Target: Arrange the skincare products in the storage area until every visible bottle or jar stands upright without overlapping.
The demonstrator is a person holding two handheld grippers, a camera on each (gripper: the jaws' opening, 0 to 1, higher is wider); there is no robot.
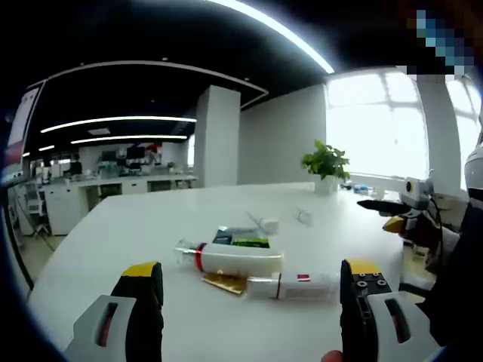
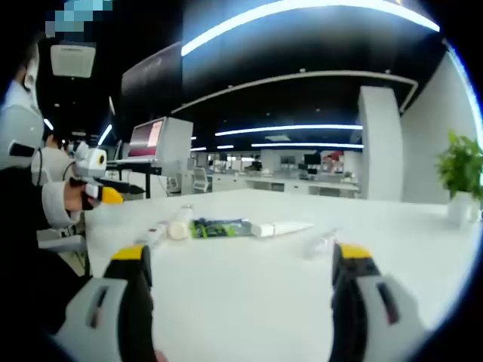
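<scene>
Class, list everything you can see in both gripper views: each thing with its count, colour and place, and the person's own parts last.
Table: one, white, under everything.
Tubes: two, white with red bands, lying near the left gripper.
Green packet: one, lying behind the tubes.
Gold sachet: one, flat by the front tube.
Small bottles: two, pale, lying farther back.
Potted plant: one, green, far edge.
Left gripper: open, yellow-tipped.
Right gripper: open, yellow-tipped.

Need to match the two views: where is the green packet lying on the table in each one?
Left gripper view: green packet lies centre, just beyond the red-banded white tube.
Right gripper view: green packet lies left of centre, between a small white bottle and a white tube.
Shared landmark: potted plant.
</scene>
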